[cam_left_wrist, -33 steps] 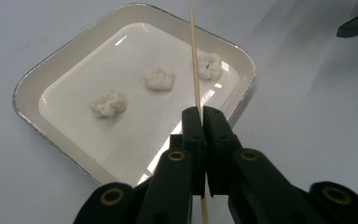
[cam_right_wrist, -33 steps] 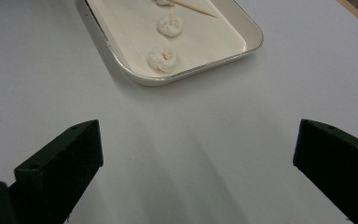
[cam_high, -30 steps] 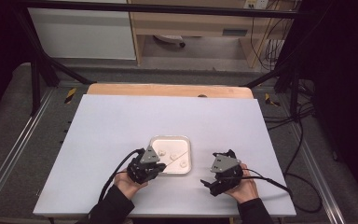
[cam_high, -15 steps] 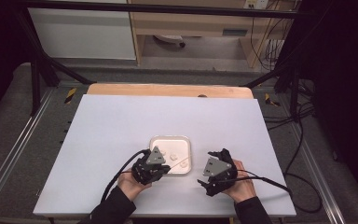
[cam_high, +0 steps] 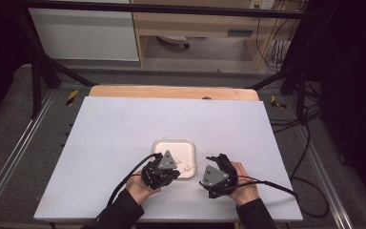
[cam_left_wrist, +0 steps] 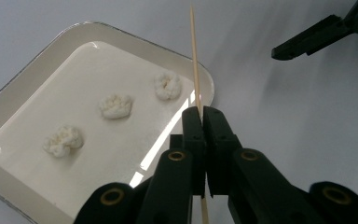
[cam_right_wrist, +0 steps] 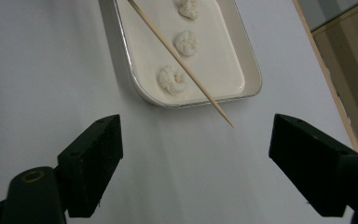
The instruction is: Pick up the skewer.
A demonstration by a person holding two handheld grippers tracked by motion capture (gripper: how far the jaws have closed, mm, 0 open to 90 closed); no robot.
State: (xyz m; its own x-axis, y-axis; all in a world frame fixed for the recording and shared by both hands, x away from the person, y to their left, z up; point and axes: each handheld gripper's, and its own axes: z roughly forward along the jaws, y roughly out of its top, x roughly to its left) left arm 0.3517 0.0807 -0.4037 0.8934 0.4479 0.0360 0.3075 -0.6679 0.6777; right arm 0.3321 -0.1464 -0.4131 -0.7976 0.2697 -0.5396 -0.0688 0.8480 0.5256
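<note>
My left gripper (cam_left_wrist: 202, 112) is shut on a thin wooden skewer (cam_left_wrist: 195, 60) that points out past its jaws, over the corner of a white tray (cam_left_wrist: 9, 98). Three white lumpy pieces (cam_left_wrist: 115, 106) lie in a row in the tray. My right gripper (cam_right_wrist: 198, 140) is open. Its jaws have just been closing a little and nothing is between them. The skewer (cam_right_wrist: 182, 65) tip hangs just ahead of that gap. In the high view the left gripper (cam_high: 174, 170) is at the tray's (cam_high: 174, 142) near edge and the right gripper (cam_high: 207, 171) is just to its right.
The tray sits on a large white tabletop (cam_high: 124, 129) with a wooden strip (cam_high: 171, 91) along its far edge. Cables (cam_high: 276, 186) trail from both grippers toward the near edge. Black frame posts and shelving stand beyond the table.
The two hands have drawn closer together: the left gripper with the skewer shifted right along the tray's near edge, the right gripper shifted left toward the skewer tip.
</note>
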